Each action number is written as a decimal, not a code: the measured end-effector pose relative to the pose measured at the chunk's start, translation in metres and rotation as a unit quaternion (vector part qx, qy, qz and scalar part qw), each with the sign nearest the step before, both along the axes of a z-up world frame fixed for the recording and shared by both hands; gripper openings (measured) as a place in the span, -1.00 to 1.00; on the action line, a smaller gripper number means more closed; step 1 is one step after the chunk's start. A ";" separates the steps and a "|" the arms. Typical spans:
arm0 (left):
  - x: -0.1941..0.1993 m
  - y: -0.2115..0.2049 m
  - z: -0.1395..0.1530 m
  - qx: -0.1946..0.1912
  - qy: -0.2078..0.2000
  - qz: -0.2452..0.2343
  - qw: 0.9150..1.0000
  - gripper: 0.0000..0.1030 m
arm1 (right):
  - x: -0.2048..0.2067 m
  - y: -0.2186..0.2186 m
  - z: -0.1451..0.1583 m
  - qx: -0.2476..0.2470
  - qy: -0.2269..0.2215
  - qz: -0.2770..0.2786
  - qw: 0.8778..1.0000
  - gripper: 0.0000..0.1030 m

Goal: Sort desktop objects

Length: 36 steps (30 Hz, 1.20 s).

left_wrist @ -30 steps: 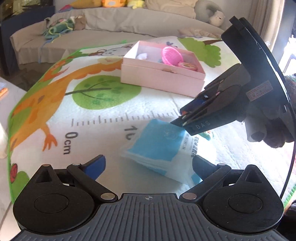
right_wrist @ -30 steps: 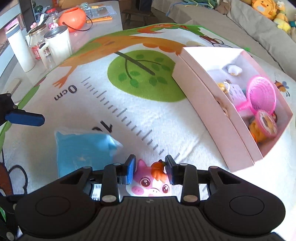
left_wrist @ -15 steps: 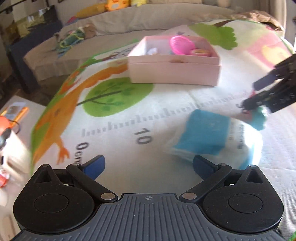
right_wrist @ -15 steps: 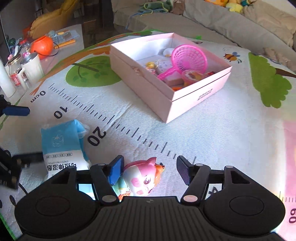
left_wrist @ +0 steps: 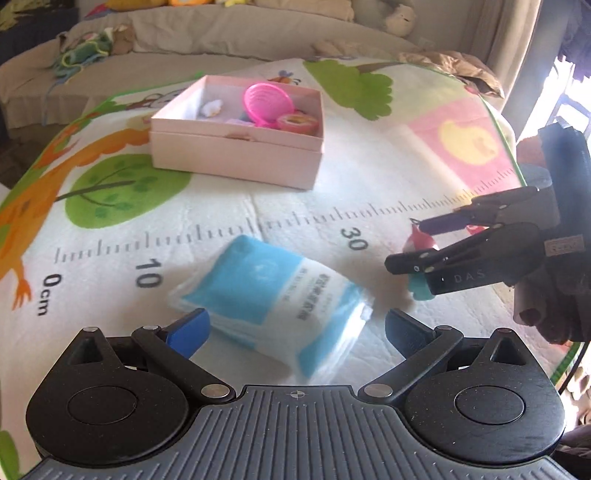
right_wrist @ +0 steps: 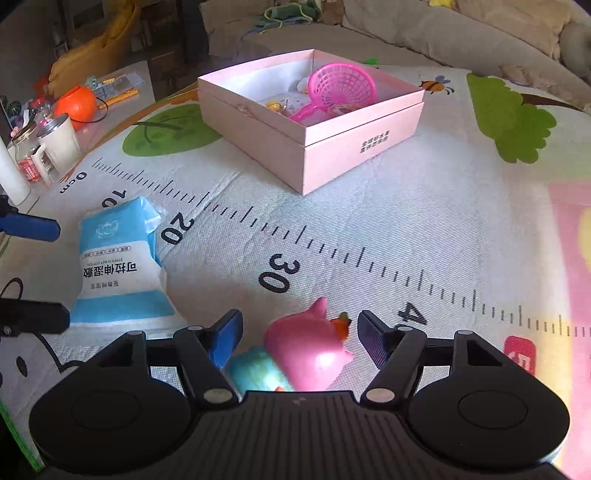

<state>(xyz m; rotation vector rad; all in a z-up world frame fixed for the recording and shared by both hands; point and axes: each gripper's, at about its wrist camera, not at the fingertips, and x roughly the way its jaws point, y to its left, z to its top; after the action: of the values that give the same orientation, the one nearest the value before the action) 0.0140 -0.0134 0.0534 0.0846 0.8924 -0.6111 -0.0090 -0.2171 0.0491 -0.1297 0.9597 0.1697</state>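
Note:
A blue and white wipes pack (left_wrist: 273,295) lies on the play mat between the open jaws of my left gripper (left_wrist: 295,328); it also shows in the right wrist view (right_wrist: 118,266). A pink pig toy (right_wrist: 306,347) on a teal base lies on the mat between the open jaws of my right gripper (right_wrist: 299,332), touching neither finger. From the left wrist view the right gripper (left_wrist: 417,243) straddles the toy (left_wrist: 419,240). An open pink box (left_wrist: 240,129) holding a pink scoop (left_wrist: 267,99) and small toys stands farther back, and also shows in the right wrist view (right_wrist: 314,122).
The mat (right_wrist: 406,229) with a printed ruler covers the surface. A side table at the left holds a white mug (right_wrist: 59,144), a jar and an orange pumpkin toy (right_wrist: 75,105). A sofa (left_wrist: 221,33) with plush toys runs behind.
My right gripper has opened and let go of the pig toy, which now lies on the mat near the 30 mark. My left gripper has closed in over the wipes pack.

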 end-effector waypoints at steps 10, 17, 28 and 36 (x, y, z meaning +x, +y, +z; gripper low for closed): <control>0.005 -0.008 -0.018 0.108 -0.038 0.009 0.993 1.00 | -0.047 -0.027 0.032 -0.021 -0.083 -0.004 0.996 0.67; 0.017 0.034 0.003 0.105 -0.035 0.069 0.991 1.00 | -0.049 -0.011 0.010 -0.015 -0.064 0.037 0.997 0.68; 0.044 -0.015 -0.022 0.071 -0.004 0.061 0.996 1.00 | -0.017 0.020 -0.010 -0.026 -0.046 0.058 0.997 0.38; 0.033 -0.002 -0.015 0.076 -0.013 0.038 0.996 0.24 | -0.043 0.020 0.015 0.004 -0.036 0.087 0.996 0.13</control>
<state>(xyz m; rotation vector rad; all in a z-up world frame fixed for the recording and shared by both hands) 0.0470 -0.0153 0.0385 0.1941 0.9111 -0.4706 -0.0520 -0.1974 0.0645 -0.2106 0.8749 0.3283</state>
